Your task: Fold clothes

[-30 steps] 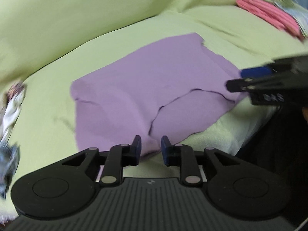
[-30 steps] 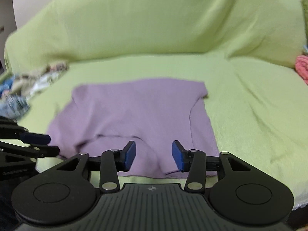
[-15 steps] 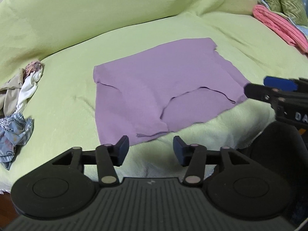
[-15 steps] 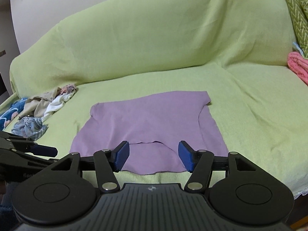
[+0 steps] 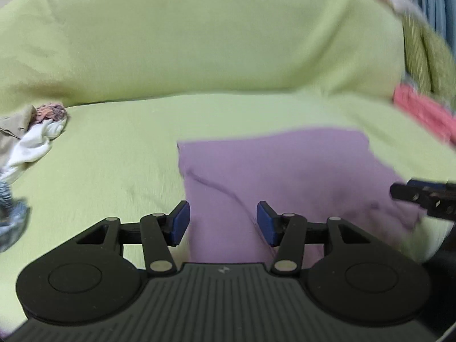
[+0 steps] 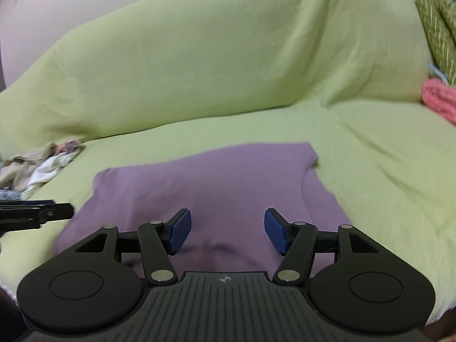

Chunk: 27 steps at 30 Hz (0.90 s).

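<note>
A purple garment (image 5: 285, 176) lies flat, partly folded, on the seat of a sofa under a light green cover (image 5: 114, 156). It also shows in the right wrist view (image 6: 205, 188). My left gripper (image 5: 223, 225) is open and empty, over the garment's near left edge. My right gripper (image 6: 227, 233) is open and empty, over the garment's near edge. The right gripper's tip shows at the right of the left wrist view (image 5: 421, 196). The left gripper's tip shows at the left of the right wrist view (image 6: 37, 213).
A pile of loose clothes (image 5: 25, 139) lies at the left end of the seat, also in the right wrist view (image 6: 40, 165). A folded pink garment (image 6: 440, 99) and a green patterned cushion (image 6: 436, 25) sit at the right end. The sofa back (image 6: 213, 57) rises behind.
Both grippers have opened wider and pulled back from the purple garment. The left wrist view has swung left, so the garment now sits to its right.
</note>
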Motion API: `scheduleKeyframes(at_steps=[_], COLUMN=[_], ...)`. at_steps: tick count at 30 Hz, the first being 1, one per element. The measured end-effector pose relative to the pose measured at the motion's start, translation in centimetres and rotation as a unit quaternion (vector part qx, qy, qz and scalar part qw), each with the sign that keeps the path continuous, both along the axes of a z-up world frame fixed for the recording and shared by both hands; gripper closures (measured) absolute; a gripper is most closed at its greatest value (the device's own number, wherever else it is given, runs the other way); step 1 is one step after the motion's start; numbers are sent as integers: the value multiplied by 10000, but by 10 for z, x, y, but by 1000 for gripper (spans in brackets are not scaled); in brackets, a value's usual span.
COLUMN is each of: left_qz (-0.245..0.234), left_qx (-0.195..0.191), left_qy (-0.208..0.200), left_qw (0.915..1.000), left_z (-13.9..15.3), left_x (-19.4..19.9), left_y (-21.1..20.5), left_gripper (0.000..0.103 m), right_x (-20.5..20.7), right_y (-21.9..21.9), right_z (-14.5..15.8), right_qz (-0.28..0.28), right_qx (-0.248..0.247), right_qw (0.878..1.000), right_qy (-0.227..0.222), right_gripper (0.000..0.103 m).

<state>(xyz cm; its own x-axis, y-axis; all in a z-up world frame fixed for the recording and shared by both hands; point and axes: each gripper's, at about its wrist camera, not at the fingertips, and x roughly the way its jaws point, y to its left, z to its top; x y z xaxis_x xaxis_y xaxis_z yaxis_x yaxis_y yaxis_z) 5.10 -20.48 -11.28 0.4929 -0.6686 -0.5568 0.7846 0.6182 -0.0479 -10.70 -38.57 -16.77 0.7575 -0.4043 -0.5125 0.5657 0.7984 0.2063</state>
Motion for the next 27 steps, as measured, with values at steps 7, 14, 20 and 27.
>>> scheduleKeyframes(at_steps=[7,14,20,27], left_qz=[74,-335,-1693,-4481], left_qx=[129,1104,2182,2758], left_qy=[882,1010,-101,-2287], left_qw=[9960,9882,9610,8191], left_z=[-4,49,113,86], left_x=[51,89,110,120], left_y=[-19,-51,-76,-65], left_gripper=[57,67,65,63], right_x=[62,78,95,117], right_y=[-3,-20,-20,47], right_z=[8,75,141,157], right_qz=[294,-15,-829,-2163], right_qx=[-2,672,1064,1186], right_qw=[9935,9831,9750,9521], right_qy=[1097,1701,1769,1809], right_gripper=[44,42,38,37])
